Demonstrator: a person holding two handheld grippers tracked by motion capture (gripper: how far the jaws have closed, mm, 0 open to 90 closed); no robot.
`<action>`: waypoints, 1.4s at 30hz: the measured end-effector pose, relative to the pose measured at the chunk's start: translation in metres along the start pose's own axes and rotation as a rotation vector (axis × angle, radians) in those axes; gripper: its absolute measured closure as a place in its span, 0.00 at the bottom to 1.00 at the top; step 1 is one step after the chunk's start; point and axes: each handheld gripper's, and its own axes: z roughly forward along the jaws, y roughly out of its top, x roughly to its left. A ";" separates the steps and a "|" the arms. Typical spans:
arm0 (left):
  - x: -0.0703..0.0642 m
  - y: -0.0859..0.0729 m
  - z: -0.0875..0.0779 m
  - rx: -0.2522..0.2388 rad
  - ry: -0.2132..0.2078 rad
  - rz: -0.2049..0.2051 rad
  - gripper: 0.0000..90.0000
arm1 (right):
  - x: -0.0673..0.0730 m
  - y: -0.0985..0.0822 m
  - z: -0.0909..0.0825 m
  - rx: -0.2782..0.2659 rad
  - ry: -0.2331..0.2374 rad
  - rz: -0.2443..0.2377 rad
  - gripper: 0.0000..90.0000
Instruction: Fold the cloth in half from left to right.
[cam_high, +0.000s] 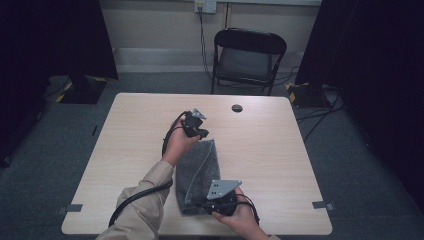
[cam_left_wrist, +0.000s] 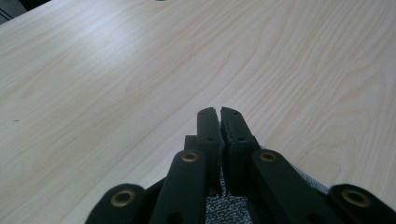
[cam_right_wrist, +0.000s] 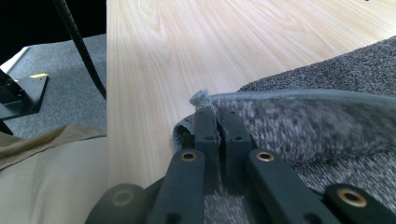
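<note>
The left tool (cam_left_wrist: 220, 112) hangs over the wooden table (cam_left_wrist: 116, 70), jaws together, seemingly pinching grey cloth (cam_left_wrist: 224, 207).

Cloth (cam_high: 198, 175) on table (cam_high: 270, 165) (near edge), chair (cam_high: 247, 57) behind the table.

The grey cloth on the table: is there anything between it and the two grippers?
Nothing visible stands between them. The right gripper has its fingers shut on the near corner of the grey cloth. The left gripper is shut at the cloth's far end, with fabric between the fingers. The table around the cloth is bare.
</note>
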 end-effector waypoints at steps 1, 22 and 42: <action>0.000 0.000 0.000 0.000 0.000 0.000 0.95 | 0.000 0.000 0.000 0.002 -0.002 -0.001 0.98; -0.001 -0.017 -0.006 0.004 -0.004 -0.001 0.84 | -0.005 -0.013 -0.002 0.022 -0.013 0.031 0.97; -0.007 -0.046 -0.026 -0.019 -0.043 -0.014 0.79 | -0.010 -0.021 -0.021 -0.007 -0.047 0.068 0.97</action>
